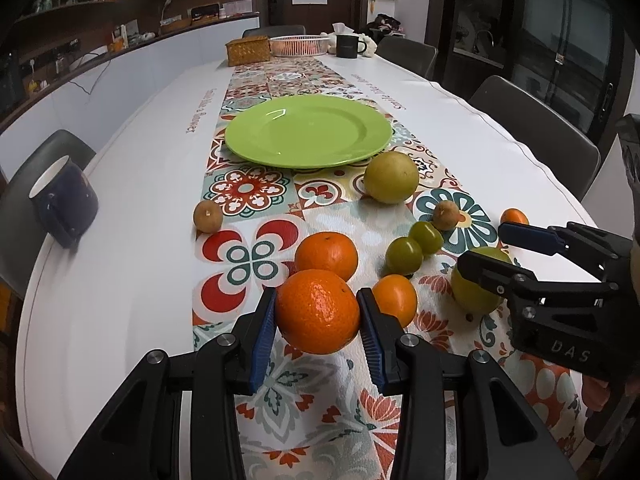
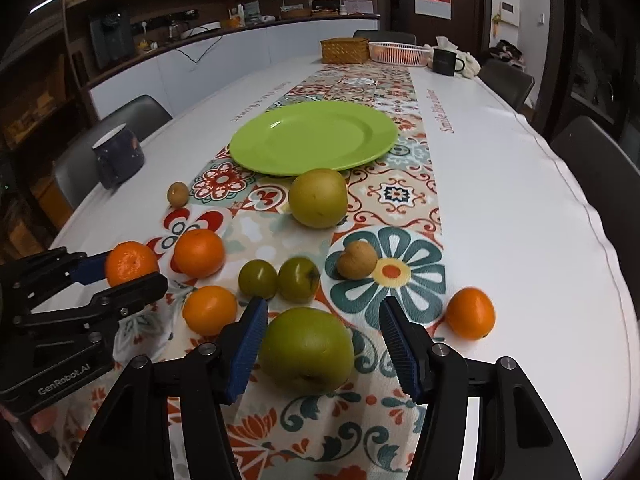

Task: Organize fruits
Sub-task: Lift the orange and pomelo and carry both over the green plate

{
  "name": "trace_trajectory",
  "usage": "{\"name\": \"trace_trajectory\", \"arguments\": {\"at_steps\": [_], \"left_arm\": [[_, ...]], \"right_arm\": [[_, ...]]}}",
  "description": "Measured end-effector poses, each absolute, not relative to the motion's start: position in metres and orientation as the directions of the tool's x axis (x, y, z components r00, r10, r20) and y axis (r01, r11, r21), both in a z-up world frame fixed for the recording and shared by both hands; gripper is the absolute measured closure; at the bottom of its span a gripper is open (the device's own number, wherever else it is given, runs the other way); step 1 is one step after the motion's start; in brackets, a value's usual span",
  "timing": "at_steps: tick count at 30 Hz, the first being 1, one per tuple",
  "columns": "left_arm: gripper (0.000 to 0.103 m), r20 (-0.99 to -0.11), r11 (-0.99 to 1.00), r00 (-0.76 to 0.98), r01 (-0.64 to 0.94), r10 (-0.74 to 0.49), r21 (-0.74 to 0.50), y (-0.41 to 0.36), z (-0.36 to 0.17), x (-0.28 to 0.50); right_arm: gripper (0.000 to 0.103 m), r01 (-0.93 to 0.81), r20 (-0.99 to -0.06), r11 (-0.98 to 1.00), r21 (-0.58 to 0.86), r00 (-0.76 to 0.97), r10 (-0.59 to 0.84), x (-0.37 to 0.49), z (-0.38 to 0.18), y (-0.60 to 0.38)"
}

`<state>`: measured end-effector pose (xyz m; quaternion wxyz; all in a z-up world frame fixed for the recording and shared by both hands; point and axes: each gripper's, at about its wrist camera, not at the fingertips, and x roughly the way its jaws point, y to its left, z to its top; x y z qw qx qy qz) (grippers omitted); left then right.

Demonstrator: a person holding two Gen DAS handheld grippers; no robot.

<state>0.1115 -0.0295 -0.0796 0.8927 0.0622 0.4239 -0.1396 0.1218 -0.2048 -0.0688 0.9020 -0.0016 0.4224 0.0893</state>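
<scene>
Left claw (image 1: 318,312) grips an orange (image 1: 318,310); right claw (image 2: 322,346) stands wide around a green apple (image 2: 306,350).

Even indoor light, glare on the green plate (image 1: 308,136), edges fisheye-bent and dark.

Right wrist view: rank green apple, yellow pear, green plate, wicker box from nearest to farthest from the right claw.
1. green apple, between the right claw's fingers
2. yellow pear, mid-runner
3. green plate, just behind the pear
4. wicker box, table's far end

Both grippers (image 1: 318,314) (image 2: 323,338): black plastic w/ silver screws, ribbed blue pads (white "DAS", "GenRobot.AI" lettering).
</scene>
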Motion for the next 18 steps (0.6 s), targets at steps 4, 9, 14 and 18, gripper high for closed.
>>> {"name": "trace_trajectory", "arguments": {"at_steps": [4,9,14,18], "left_arm": [[0.063,-0.782,0.954,0.593,0.298,-0.194,-0.01,-0.029,-0.084,0.111],[0.063,-0.789,0.955,0.583,0.297,-0.193,-0.014,-0.028,-0.088,0.109],[0.063,-0.795,0.957,0.576,0.291,-0.191,-0.019,-0.027,-0.09,0.108],[0.063,-0.793,0.957,0.578,0.29,-0.192,-0.02,-0.025,-0.09,0.107]], "right_arm": [[0.044,-0.185,-0.765,0.981,0.05,0.625,0.156,0.119,-0.07,-0.199],[0.044,-0.205,-0.78,0.974,0.091,0.593,0.198,0.115,-0.077,-0.195],[0.044,-0.217,-0.796,0.97,0.109,0.566,0.216,0.112,-0.083,-0.19],[0.051,-0.216,-0.805,0.969,0.117,0.551,0.22,0.111,-0.087,-0.189]]}}
